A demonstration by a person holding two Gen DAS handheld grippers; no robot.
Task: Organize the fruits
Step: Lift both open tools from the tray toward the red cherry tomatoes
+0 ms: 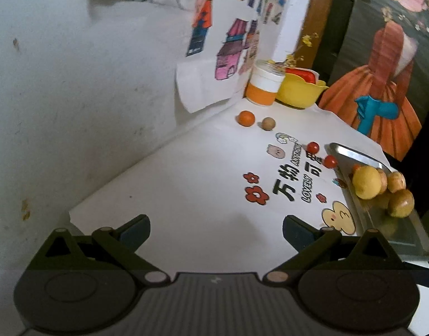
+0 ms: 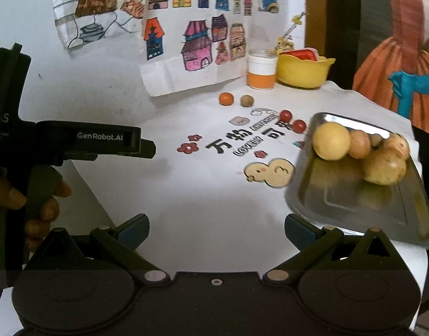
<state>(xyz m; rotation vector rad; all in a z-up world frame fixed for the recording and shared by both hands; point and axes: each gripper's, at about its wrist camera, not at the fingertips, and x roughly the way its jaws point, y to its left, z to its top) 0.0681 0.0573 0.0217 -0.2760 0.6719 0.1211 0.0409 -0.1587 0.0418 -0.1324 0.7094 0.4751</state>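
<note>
both tongs released and empty: left tongs (image 1: 216, 231) and right tongs (image 2: 216, 231) hang over bare white surface (image 2: 209, 196), jaws wide apart, nothing between them. steel tray (image 2: 357, 204) sits ahead-right of the right tongs, its near corner just beside the right finger; it already holds a yellow fruit (image 2: 330, 140) and several tan-brown ones (image 2: 385, 167) bunched at the far end. four loose pieces left on the surface, all well ahead of both tongs: two small red fruits (image 2: 285, 115) just off the tray's far-left corner, then an orange fruit (image 2: 225, 98) and a brown round one (image 2: 246, 101) further back, near the orange-and-white cup (image 2: 262, 72) and yellow bowl (image 2: 304, 71). my read: task roughly half done, next step is fetching a loose piece into the tray. suggest the reds first with the right tongs, shortest carry. they're small and round so they'll likely roll: come down from above, straddle one, close slowly, keep fingertips low on the surface. the two reds are close together, so approach from the open side to avoid knocking the other. drop into the tray's empty near half, release low so it doesn't bounce into the pile. left tongs seem better placed for the orange and brown pair; mind the cup behind them
</note>
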